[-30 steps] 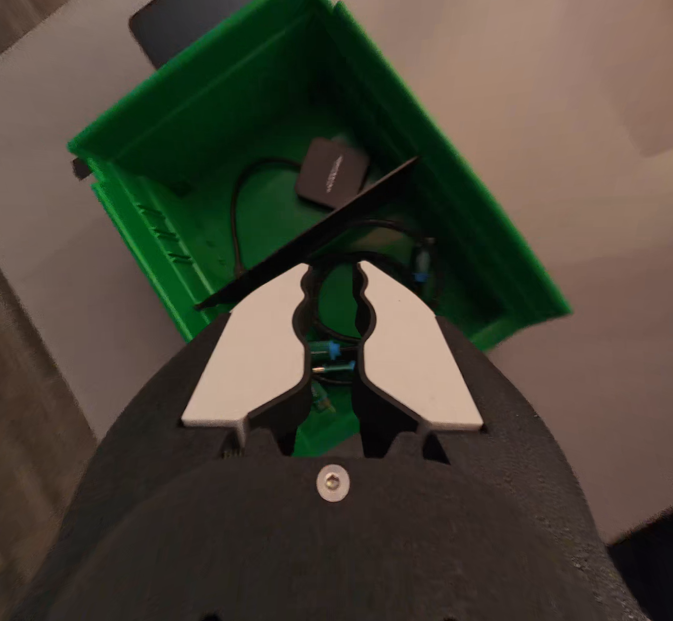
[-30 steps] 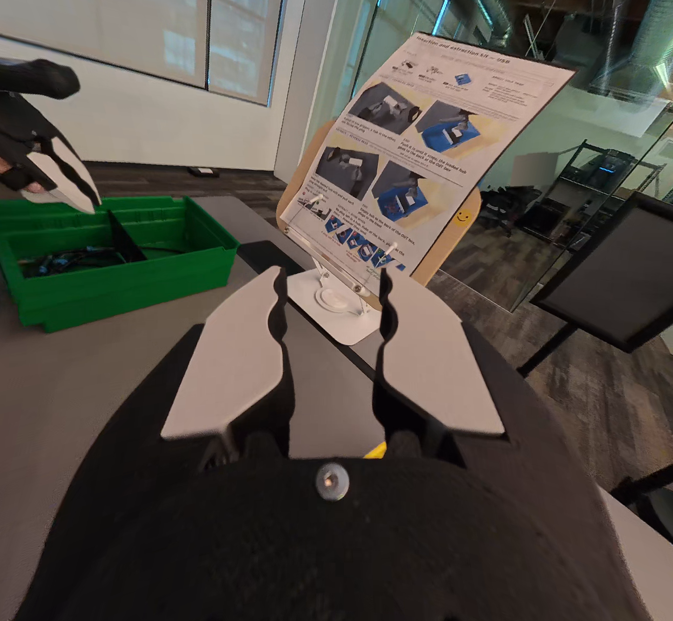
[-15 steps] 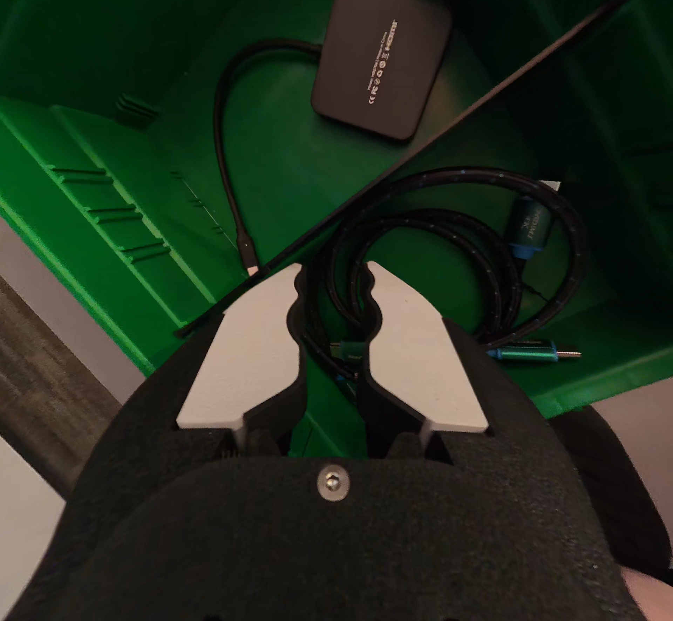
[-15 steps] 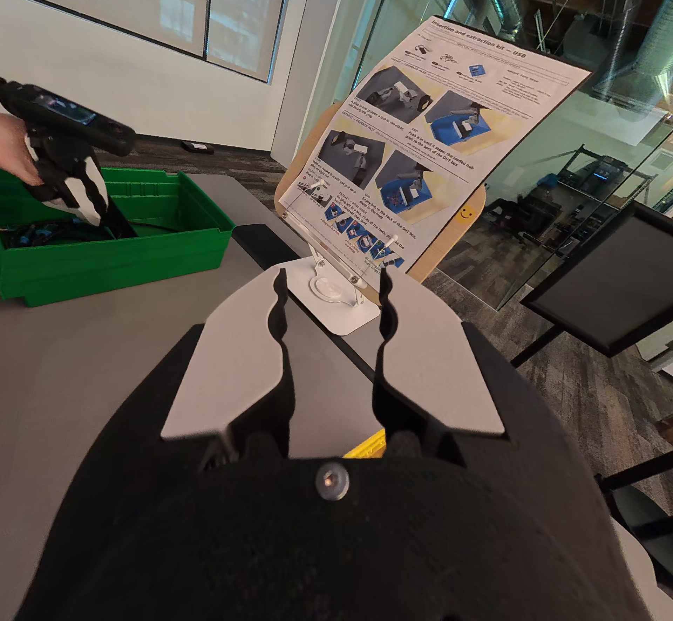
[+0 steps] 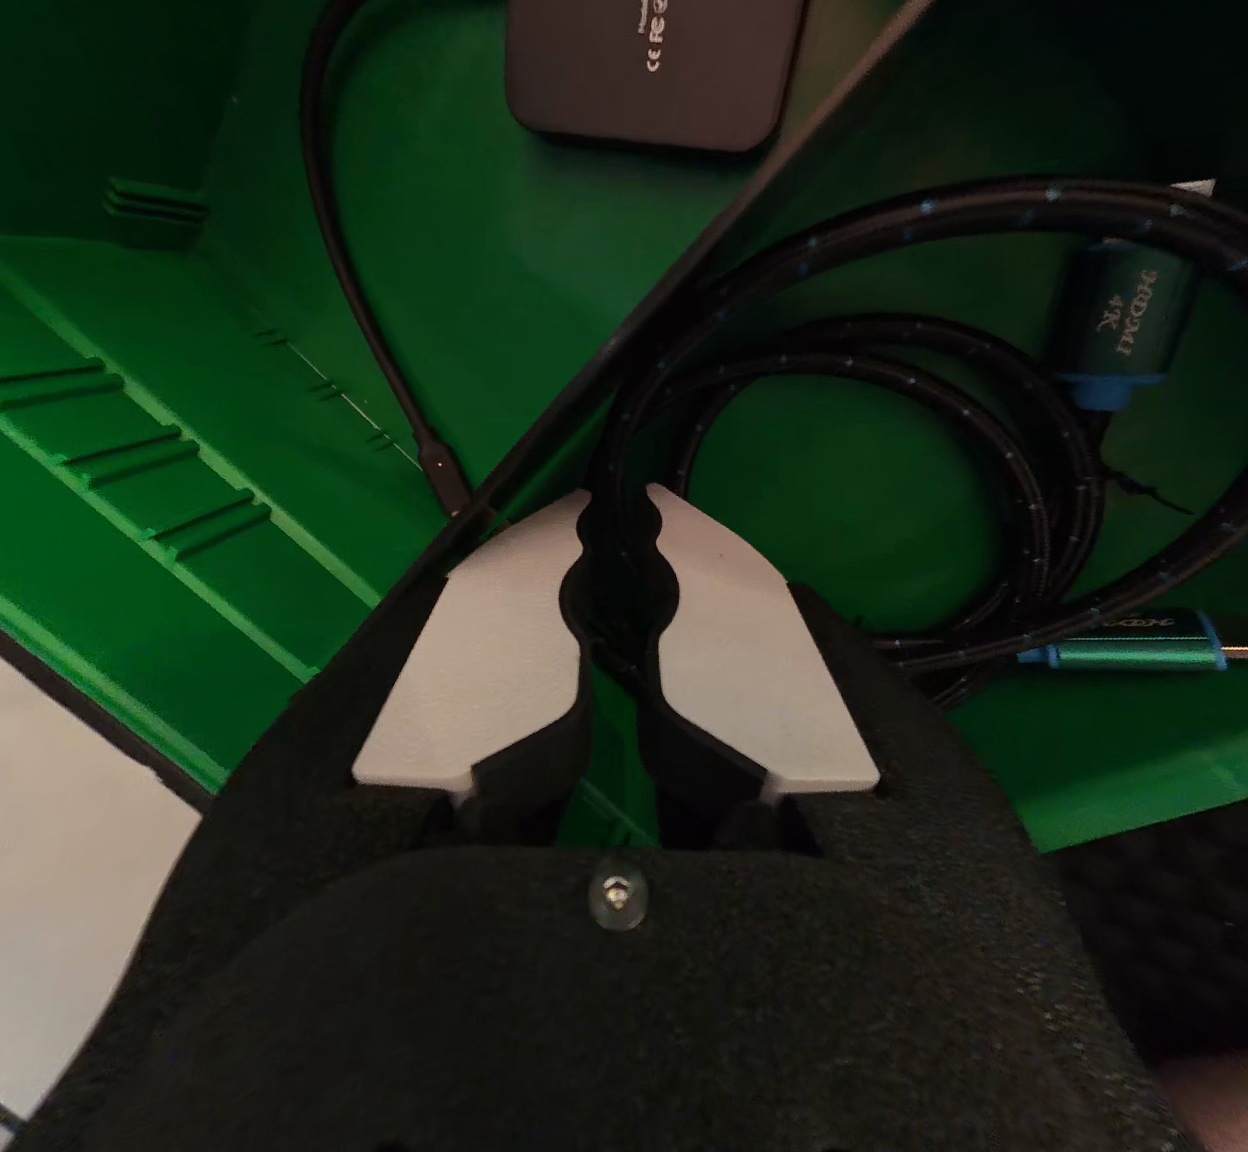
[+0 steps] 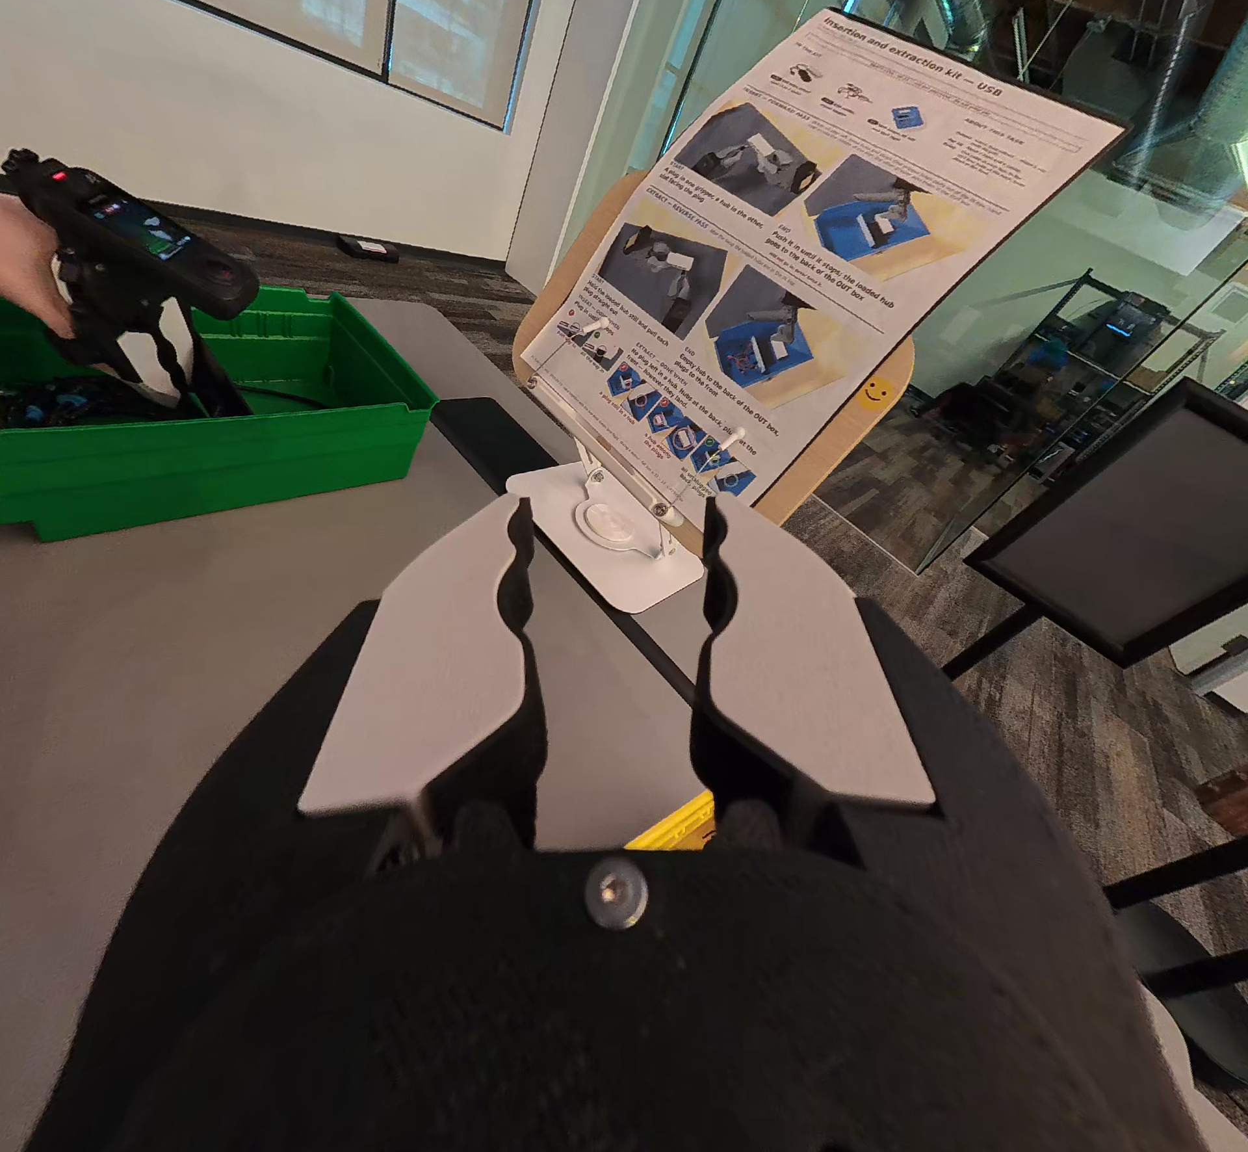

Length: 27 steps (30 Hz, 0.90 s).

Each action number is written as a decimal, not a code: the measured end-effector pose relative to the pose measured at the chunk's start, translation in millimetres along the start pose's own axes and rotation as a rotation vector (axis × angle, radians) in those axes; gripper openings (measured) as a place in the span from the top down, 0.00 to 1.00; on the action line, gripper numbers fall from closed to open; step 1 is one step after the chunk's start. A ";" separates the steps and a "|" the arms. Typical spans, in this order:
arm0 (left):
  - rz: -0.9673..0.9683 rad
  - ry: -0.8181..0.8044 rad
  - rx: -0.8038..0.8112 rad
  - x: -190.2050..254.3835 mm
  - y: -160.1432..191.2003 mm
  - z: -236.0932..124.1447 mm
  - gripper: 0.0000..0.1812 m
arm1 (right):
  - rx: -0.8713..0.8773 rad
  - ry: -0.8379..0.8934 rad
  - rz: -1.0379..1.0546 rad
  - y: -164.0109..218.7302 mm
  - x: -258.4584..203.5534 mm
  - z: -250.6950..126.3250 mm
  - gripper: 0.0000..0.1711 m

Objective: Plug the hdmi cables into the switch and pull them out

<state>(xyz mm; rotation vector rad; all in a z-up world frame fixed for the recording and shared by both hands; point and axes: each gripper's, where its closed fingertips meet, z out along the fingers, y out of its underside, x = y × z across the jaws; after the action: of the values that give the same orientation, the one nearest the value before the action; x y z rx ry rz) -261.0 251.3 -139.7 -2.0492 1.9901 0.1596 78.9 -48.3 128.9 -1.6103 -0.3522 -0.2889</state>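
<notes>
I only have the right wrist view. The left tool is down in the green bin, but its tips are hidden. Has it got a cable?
Observer: Yes, the left tool is closed on a strand of the coiled braided cable.
Operator: Where is the switch?
Observer: The switch lies across the black divider, in the other compartment.
Operator: Any plug in it yet?
Observer: No. One blue plug lies loose by the coil, and a second plug lies loose below it.

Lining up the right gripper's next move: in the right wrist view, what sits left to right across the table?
Left gripper dipped into the green bin → white stand base holding the instruction sheet → black screen standing off the table on the far right.
</notes>
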 end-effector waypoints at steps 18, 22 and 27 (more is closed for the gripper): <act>0.025 -0.386 0.247 -20.1 -18.7 -124.5 0.96 | -0.006 0.029 -0.016 1.0 6.0 -4.3 0.72; -0.010 -0.486 0.407 -19.1 -28.3 -171.2 0.96 | -0.011 0.036 -0.022 1.4 7.2 -5.2 0.72; -0.128 -0.470 0.767 1.8 -50.4 -243.1 0.96 | -0.021 0.054 -0.026 3.4 11.0 -6.9 0.72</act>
<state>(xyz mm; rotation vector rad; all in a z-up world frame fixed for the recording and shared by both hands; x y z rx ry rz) -238.7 183.4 98.1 -1.4581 1.3351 -0.1265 90.5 -54.7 130.7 -1.6164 -0.3299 -0.3567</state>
